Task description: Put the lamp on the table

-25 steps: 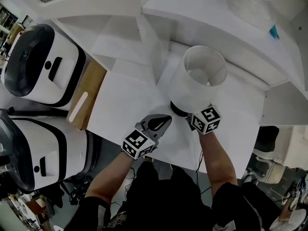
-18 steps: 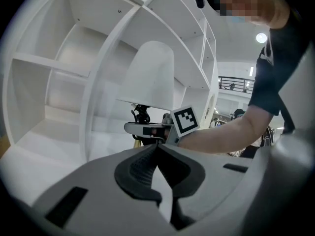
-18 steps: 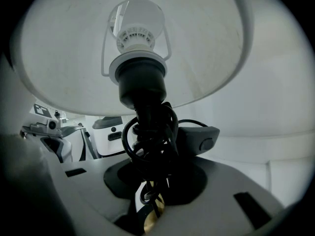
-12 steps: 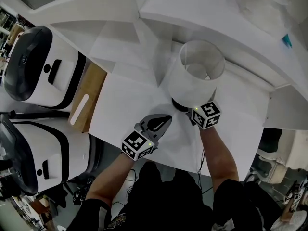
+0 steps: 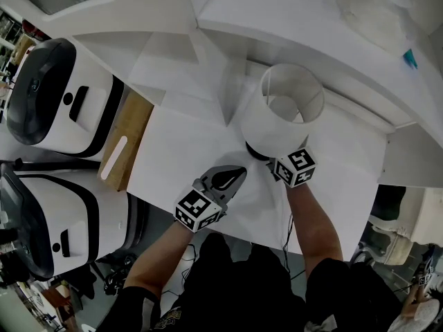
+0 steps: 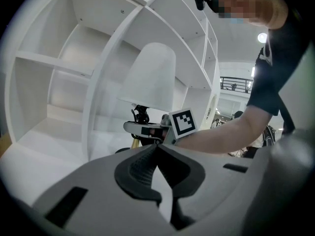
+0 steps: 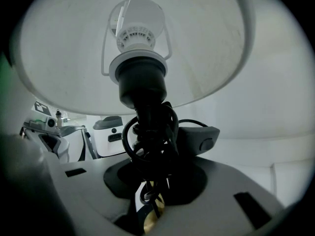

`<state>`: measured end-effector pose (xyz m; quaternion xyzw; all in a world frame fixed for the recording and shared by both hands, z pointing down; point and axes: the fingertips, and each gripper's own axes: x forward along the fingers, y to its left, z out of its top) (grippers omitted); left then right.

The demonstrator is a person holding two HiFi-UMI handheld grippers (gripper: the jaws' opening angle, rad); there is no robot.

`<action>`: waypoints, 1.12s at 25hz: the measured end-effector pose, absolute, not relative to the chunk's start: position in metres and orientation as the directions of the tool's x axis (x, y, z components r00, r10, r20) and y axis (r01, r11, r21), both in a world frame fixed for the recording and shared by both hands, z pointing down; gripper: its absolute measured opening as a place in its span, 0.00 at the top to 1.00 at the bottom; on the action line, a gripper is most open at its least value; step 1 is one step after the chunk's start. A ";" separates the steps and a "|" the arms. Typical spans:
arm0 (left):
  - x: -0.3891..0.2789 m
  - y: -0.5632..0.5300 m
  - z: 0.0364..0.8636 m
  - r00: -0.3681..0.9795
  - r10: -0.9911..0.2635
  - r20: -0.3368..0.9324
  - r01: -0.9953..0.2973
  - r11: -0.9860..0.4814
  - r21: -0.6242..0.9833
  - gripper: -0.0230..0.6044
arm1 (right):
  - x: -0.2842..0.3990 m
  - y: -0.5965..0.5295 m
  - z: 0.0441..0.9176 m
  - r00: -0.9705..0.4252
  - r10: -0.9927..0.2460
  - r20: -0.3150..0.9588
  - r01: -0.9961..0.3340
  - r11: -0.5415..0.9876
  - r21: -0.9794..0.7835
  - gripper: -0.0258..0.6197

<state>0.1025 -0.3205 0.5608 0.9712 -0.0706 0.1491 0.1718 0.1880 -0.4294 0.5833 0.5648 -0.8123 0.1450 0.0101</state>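
Far left of the lamp I counted two white machines (image 5: 59,95) with black tops, one behind the other. Between them and the lamp lay one wooden block (image 5: 128,137), at the edge of the white surface (image 5: 180,151). Just left of the lamp, my left gripper (image 5: 225,180) hovered over the surface with its jaws pressed together and nothing between them. The one lamp (image 5: 284,113) stood upright in front of the white shelf unit (image 5: 208,19). Its dark base was down at the surface, though I could not tell whether it touched. The lamp had one white shade and one bulb (image 7: 138,21). At the lamp's near right, my right gripper (image 5: 275,166) pinched its stem, which was wound with black cord (image 7: 147,132).
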 end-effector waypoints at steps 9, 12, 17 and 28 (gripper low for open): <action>0.102 -0.313 0.564 0.944 -0.095 0.316 -0.199 -0.927 0.317 0.95 | 0.187 -0.425 0.585 -0.371 -0.915 0.159 -0.919 0.337 -0.207 0.80; 0.102 -0.311 0.564 0.944 -0.100 0.313 -0.205 -0.925 0.320 0.95 | 0.186 -0.422 0.585 -0.372 -0.915 0.153 -0.918 0.339 -0.205 0.79; 0.101 -0.306 0.564 0.943 -0.102 0.315 -0.208 -0.924 0.321 0.95 | 0.185 -0.418 0.590 -0.375 -0.914 0.155 -0.918 0.343 -0.200 0.79; 0.104 -0.290 0.561 0.942 -0.115 0.315 -0.217 -0.925 0.311 0.95 | 0.193 -0.401 0.609 -0.343 -0.914 0.216 -0.926 0.290 -0.240 0.71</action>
